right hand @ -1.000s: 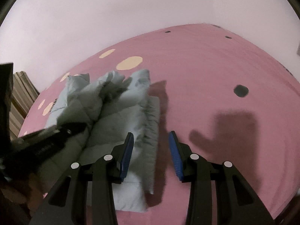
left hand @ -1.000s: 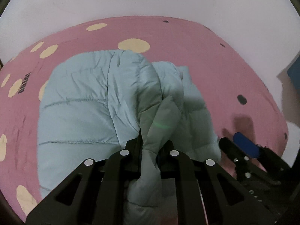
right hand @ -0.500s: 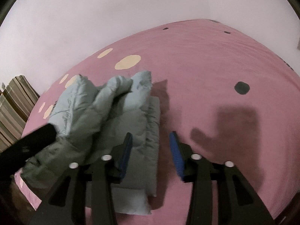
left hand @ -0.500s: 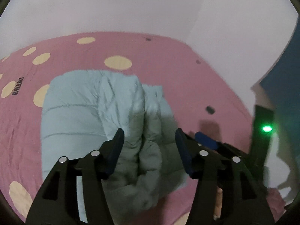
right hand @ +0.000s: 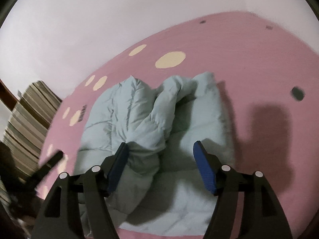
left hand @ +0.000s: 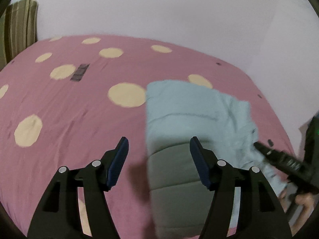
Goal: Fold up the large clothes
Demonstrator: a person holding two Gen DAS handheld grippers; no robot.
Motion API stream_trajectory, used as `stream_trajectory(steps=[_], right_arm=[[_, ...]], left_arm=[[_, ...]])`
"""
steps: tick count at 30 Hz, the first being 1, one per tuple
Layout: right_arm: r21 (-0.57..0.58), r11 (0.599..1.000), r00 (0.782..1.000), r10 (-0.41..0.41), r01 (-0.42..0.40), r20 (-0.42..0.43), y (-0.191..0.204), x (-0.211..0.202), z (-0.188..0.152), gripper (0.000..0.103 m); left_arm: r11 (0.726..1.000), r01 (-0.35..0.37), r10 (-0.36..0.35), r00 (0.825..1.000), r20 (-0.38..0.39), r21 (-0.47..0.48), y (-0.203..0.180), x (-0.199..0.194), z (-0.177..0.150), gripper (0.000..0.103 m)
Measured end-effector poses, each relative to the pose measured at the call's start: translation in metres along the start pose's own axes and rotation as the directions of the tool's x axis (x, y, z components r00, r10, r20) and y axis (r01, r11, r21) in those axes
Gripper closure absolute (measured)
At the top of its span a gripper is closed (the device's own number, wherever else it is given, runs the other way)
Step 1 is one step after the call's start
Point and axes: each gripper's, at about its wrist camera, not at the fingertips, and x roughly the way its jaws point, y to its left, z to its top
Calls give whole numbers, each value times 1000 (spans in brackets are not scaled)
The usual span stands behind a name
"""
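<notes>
Now the left gripper (left hand: 157, 149) has let go of the jacket (right hand: 139, 123) sleeve and swung toward the bed's (left hand: 59, 119) left side — jaws just opened, empty; the right gripper (right hand: 160, 153), also just opened, straddles the dropped sleeve without pinching, so this fold looks laid.

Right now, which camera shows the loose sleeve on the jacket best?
The right wrist view: the sleeve lies draped over the folded jacket, reaching toward the right claw. The left wrist view is blurred, showing mainly the jacket's quilted side; the sleeve can't be made out there.
</notes>
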Motion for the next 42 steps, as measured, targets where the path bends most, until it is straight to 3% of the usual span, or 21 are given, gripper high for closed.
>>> stream_trajectory(steps=[10,25,26,28,31,34,42], right_arm=[[9,1000,999,-24,24,25,11,-9,7,36],[-52,998,997,-22,18,-76,32,27,-6,37],[-56,998,996,-22,18,-87,32,29,-7,38],[-64,998,994,-21,14,-106,32,35,-9,58],[-74,997,992,-5,-5,-125,36,41,-12,78],[-92,996,995,-12,3,-103,37,35,-12,90],[-115,989,995,-96,96,6,12,-1,-2,93]], left_arm=[[999,12,-13,1000,-27,-46,21,12,-9,40],[998,11,-15,998,-56,-56,27,26,-11,40],[998,11,-14,998,-57,-54,26,27,-11,40],[999,12,-15,998,-58,-53,26,28,-11,40],[999,13,-16,998,-62,-50,25,29,-11,40],[999,17,-20,998,-64,-49,23,30,-9,40],[996,85,-84,996,-38,20,-15,22,2,40]])
